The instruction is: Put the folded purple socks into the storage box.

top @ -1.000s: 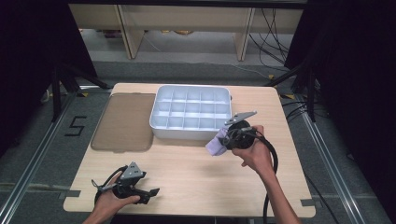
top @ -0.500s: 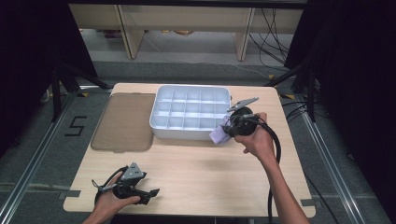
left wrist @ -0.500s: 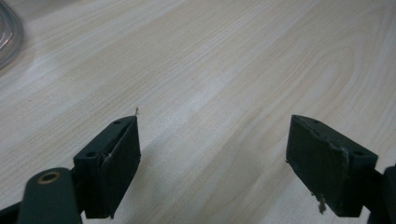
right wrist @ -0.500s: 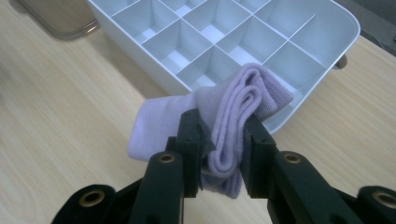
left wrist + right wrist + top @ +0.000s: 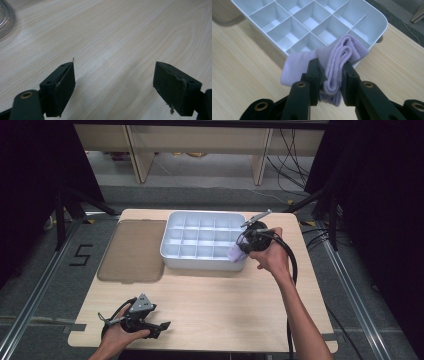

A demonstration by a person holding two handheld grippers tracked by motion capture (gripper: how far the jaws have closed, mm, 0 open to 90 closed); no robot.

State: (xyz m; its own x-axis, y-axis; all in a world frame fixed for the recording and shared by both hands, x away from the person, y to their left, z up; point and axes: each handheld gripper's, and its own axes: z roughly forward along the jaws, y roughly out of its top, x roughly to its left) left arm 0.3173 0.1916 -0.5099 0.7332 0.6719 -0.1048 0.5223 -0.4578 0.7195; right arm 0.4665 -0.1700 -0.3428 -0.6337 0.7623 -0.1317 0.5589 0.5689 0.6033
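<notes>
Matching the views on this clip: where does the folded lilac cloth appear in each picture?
High view: the lilac cloth hangs from the right gripper at the white tray's near right corner.
Left gripper view: bare table between open jaws; no cloth here.
Right gripper view: cloth at centre, pinched between the jaws.
Shared landmark: the white tray.

High view: overhead, facing forward and down on the counter (image 5: 210, 305). Right gripper view: close above the divided tray (image 5: 377, 17), shared with the high view (image 5: 172, 251). Left gripper view: low over bare counter beside the tray.
</notes>
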